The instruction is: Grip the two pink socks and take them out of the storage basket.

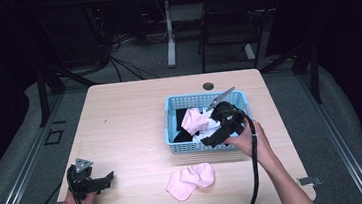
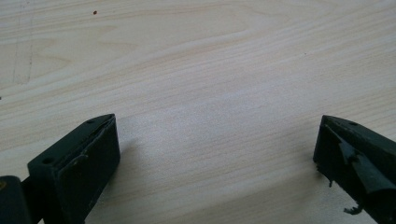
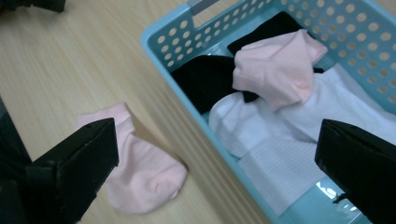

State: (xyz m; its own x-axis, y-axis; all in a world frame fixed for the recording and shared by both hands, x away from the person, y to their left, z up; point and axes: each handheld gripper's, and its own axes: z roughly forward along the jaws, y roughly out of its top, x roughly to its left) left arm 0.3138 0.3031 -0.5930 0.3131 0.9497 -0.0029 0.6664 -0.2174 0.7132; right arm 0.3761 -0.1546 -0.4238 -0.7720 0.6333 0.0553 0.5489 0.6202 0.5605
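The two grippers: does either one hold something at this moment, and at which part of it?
Nothing is held. The right gripper is open above the blue basket, with a pink sock lying free inside. The left gripper is open over bare table.

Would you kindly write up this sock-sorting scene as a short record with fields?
surface: wooden table
container: blue basket, perforated walls, on the table's right half
in the basket: pink sock on top of black socks and white socks
outside the basket: second pink sock, flat on the table in front of the basket
right gripper: open, empty, above the basket's front edge
left gripper: open, empty, low over bare table at the front left
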